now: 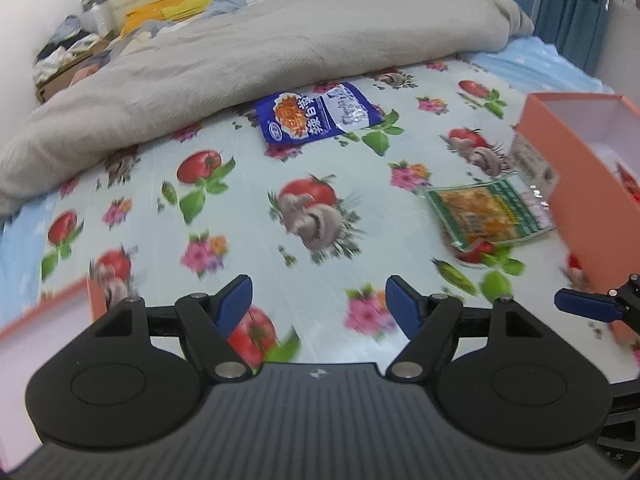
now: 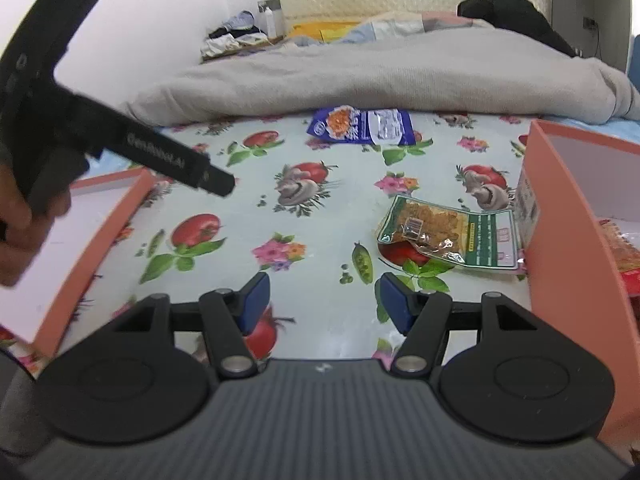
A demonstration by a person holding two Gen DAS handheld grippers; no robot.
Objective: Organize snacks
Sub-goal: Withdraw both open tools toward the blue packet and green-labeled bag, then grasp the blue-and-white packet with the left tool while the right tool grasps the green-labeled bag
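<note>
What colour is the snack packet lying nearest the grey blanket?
Blue snack packet, with an orange food picture; clearest in the left wrist view.

Support surface is a bed, covered by a glossy pale plastic sheet printed with tomatoes, mushrooms and flowers (image 1: 248, 216). Light blue bedsheet (image 1: 536, 56) shows past the sheet's far right edge.

- Grey fleece blanket (image 1: 280, 40) bunched along the far edge of the printed sheet.
- Blue foil snack packet with an orange food picture (image 1: 316, 114) flat, just in front of the blanket, far centre.
- Clear and green snack packet with yellow-orange contents (image 2: 448, 236) flat, right side, just beside the right box wall.
- Open orange cardboard box with white interior (image 2: 548, 216) on the right.
- Second orange cardboard tray with white interior (image 2: 116, 216) on the left edge.
</note>
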